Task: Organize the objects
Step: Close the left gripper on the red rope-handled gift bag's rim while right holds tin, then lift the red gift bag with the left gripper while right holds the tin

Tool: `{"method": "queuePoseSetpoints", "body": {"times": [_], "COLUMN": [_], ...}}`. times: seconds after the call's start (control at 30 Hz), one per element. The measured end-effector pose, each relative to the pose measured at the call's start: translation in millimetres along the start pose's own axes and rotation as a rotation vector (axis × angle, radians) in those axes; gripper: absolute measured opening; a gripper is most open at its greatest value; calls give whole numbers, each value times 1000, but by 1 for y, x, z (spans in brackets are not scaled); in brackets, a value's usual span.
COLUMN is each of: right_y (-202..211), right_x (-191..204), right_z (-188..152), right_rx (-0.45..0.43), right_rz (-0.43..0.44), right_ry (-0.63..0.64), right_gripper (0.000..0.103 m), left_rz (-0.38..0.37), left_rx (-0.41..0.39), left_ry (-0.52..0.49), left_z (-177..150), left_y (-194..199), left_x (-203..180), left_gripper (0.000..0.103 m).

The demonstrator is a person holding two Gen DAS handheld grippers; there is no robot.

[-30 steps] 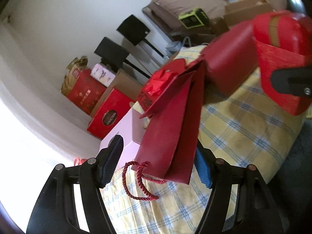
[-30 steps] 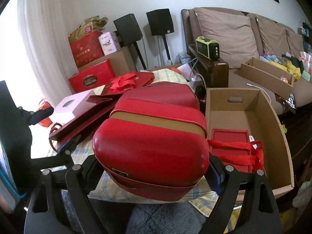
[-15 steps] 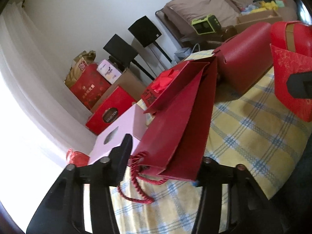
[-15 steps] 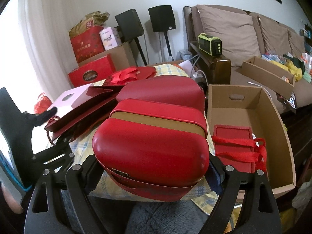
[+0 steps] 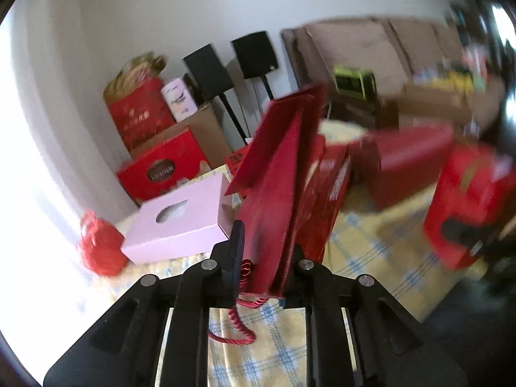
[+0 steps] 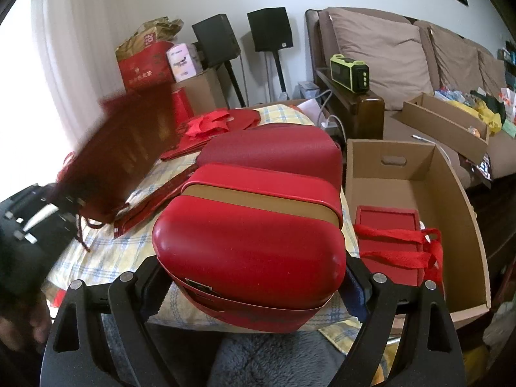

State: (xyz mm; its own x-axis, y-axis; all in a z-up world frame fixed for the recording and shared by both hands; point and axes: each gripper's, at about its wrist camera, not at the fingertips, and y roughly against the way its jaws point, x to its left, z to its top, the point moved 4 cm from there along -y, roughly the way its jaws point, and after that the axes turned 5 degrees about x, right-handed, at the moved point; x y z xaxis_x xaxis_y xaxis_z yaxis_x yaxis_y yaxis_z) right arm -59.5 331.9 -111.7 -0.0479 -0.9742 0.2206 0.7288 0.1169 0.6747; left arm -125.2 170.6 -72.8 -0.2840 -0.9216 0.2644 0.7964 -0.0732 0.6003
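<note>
Left gripper [image 5: 262, 258] has just been closing and now pinches the flat dark-red paper gift bag [image 5: 277, 193] at its rope-handle end. The bag tilts up off the yellow-and-blue checked tablecloth [image 5: 371, 242], with free air around its far end. Just left lies a pink flat carton [image 5: 180, 222].

Right gripper [image 6: 254, 277] clamps the glossy red rounded box with a tan band [image 6: 254, 235], jaws wide, at the table's near edge. Immediately right sits an open brown cardboard box [image 6: 458, 193], mostly empty floor, with 1 red ribbon-handled bag [image 6: 390, 235] at its near end.

Versus 1 second ago: the bag lay flat with the left jaws wide around it; now it is lifted. Right side is unchanged.
</note>
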Motion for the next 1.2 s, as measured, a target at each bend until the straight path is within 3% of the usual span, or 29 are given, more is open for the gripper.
{"method": "queuePoseSetpoints", "body": {"times": [0.2,0.33,0.37,0.43,0.53,0.7,0.77,0.83,0.97,1.2], "right_y": [-1,-1,0,-1,-1,-1,-1,-1,0,6], "right_x": [2,3,3,3,4,7,7,7,8,18], "right_z": [0,-1,-1,-1,-1,-2,-2,-2,-1,-1], "right_rx": [3,5,5,5,6,9,10,8,5,-14], "right_rz": [2,6,7,5,4,5,5,7,18,13], "right_ry": [2,4,3,3,6,16,19,19,23,66], "right_gripper": [89,89,89,89,89,89,89,89,88,88], "left_rz": [-182,-151,-155,-183,-239,-251,-241,-244,-205,-209], "left_rx": [78,92,86,104,157,164,154,141,68,16], "left_ry": [273,281,287,302,292,294,316,341,358,358], "left_z": [17,11,9,5,-6,-16,-17,-17,-16,-18], "left_y": [0,-16,-17,-22,-32,-41,-42,-39,-21,3], "left_x": [55,63,63,58,43,32,35,39,44,49], "left_gripper": [13,20,26,37,37,30,13,8,7,7]}}
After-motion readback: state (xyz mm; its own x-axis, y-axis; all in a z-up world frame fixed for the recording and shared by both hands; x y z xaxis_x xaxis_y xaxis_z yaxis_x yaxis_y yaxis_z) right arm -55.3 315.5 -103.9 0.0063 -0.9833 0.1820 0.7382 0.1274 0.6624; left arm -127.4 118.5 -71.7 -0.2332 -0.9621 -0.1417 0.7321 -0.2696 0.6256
